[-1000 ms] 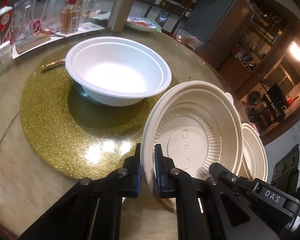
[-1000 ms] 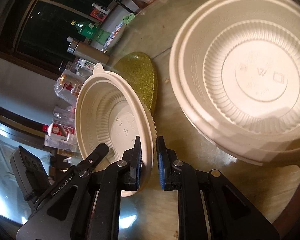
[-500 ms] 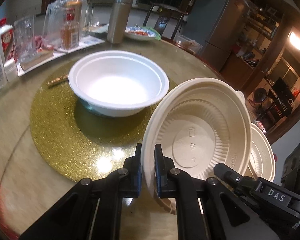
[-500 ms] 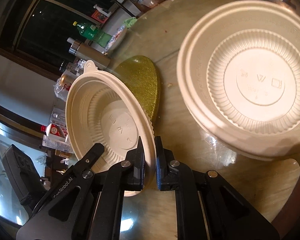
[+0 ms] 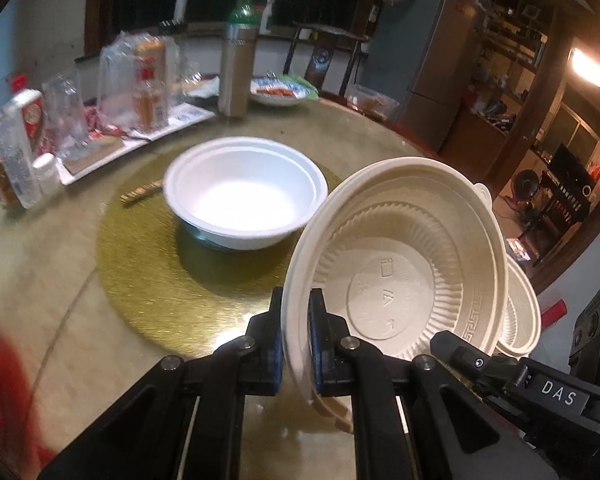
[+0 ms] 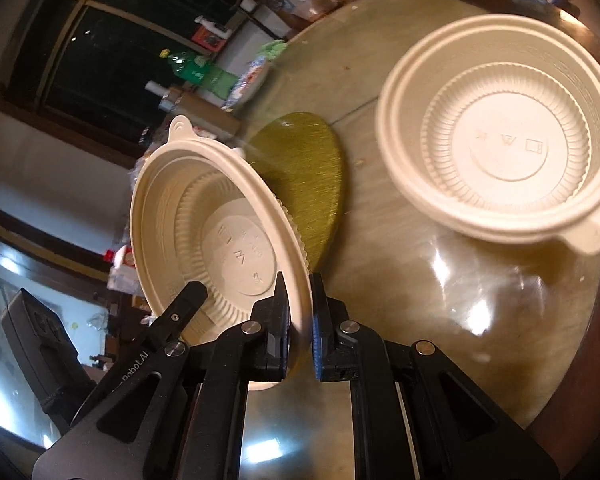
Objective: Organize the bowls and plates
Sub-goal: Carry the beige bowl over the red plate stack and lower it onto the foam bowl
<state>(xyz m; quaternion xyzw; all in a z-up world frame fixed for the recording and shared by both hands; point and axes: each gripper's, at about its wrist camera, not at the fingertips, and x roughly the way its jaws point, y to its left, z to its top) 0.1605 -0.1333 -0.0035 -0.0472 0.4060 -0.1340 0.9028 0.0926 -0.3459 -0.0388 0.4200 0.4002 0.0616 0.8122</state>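
Left gripper (image 5: 296, 338): clamped on the rim of a beige bowl (image 5: 404, 276), held tilted above the table (image 5: 40, 264).
Right gripper (image 6: 300, 320): clamped on the rim of a second beige bowl (image 6: 216, 232), tilted.
White bowl (image 5: 244, 196): on the gold mat (image 5: 160, 280), beyond the left gripper.
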